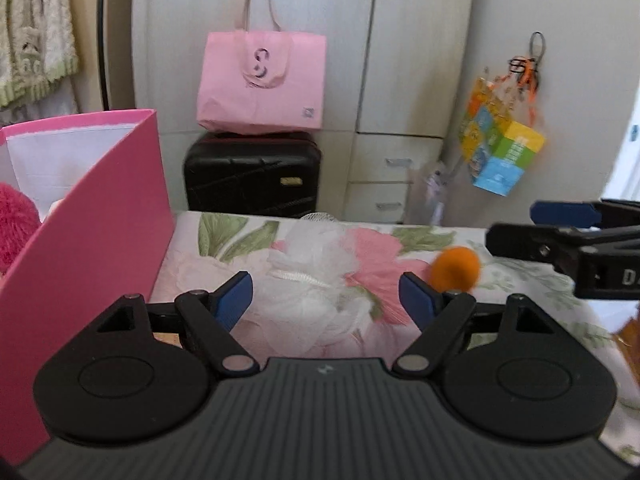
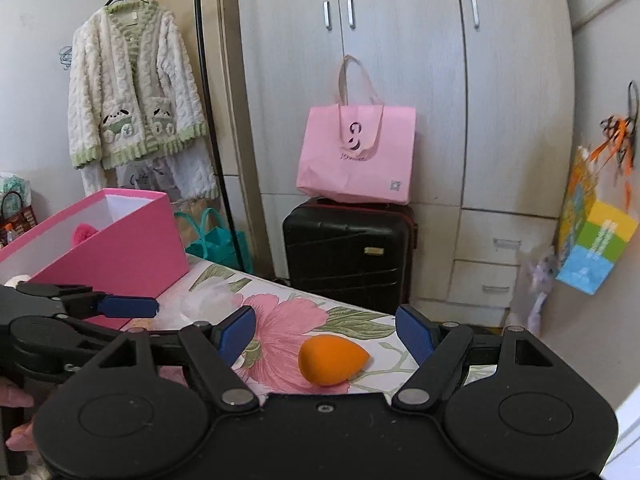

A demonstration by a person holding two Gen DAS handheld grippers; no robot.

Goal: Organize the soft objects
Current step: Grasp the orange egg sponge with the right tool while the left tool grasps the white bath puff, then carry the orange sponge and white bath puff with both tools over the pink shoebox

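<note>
- On the floral bedspread (image 2: 280,320), an orange teardrop sponge (image 2: 332,360) lies on its side over a pink printed flower, its pointed end toward the right.
- Around that sponge the right gripper (image 2: 326,334) hangs with its jaws spread wide — the blue pads (image 2: 238,334) stand well apart on either side and hold nothing.
- From the left wrist view, the left gripper (image 1: 326,298) is likewise wide open and empty, its pads framing a white mesh bath pouf (image 1: 316,276) that rests on the bedspread (image 1: 520,276) just ahead.
- The orange sponge (image 1: 456,266) shows blurred there, to the right of the pouf and just below the right gripper (image 1: 516,226) coming in from the edge.
- At the left stands an open pink box (image 1: 100,248) with a white lining; a fuzzy pink thing (image 1: 14,232) sits inside it.
- Beyond the bed — against the pale wardrobe (image 2: 400,80) — a pink tote bag (image 2: 356,152) rests on a black suitcase (image 2: 348,256).
- A cream and green knitted cardigan (image 2: 132,88) hangs on a rack at the left.
</note>
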